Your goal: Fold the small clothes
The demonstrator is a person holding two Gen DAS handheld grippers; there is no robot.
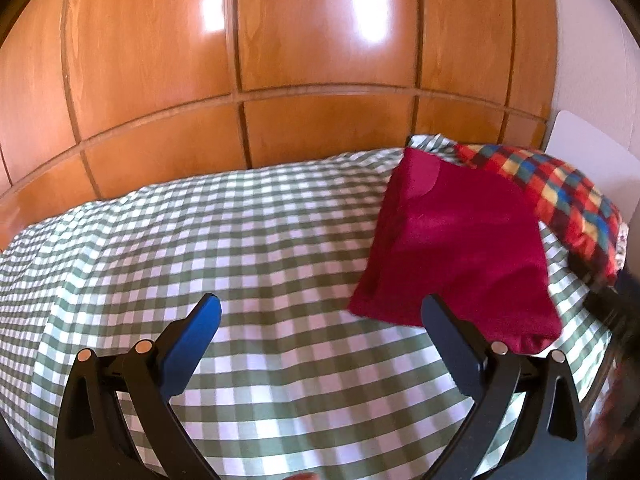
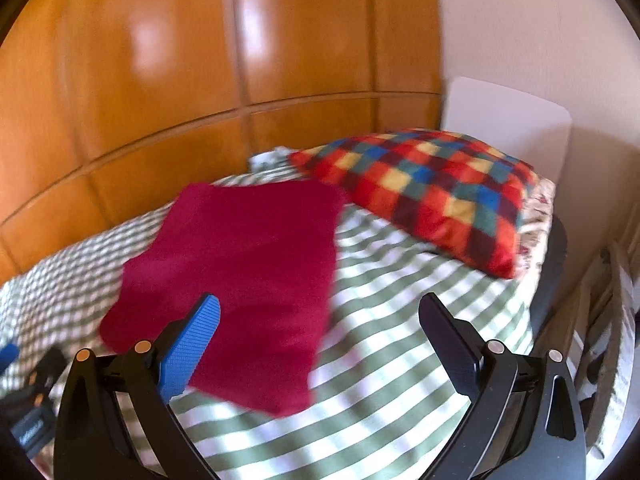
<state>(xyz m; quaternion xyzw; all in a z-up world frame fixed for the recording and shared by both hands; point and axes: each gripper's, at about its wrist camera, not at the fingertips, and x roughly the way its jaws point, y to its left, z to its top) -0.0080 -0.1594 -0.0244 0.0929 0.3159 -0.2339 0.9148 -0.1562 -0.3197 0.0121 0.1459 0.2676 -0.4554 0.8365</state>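
A dark red garment (image 1: 456, 240) lies folded into a flat rectangle on the green-and-white checked bedspread (image 1: 240, 232). In the left wrist view it sits right of centre, and my left gripper (image 1: 320, 312) hangs open above the bedspread with its right finger over the garment's near edge. In the right wrist view the same red garment (image 2: 240, 272) lies left of centre. My right gripper (image 2: 320, 312) is open too, its left fingertip above the cloth, nothing held. The right wrist view is blurred.
A multicoloured checked pillow (image 2: 432, 192) rests at the head of the bed, just beyond the garment, against a white headboard (image 2: 508, 120). Wooden wardrobe panels (image 1: 280, 60) run along the far side. The other gripper (image 2: 28, 400) shows at the lower left of the right wrist view.
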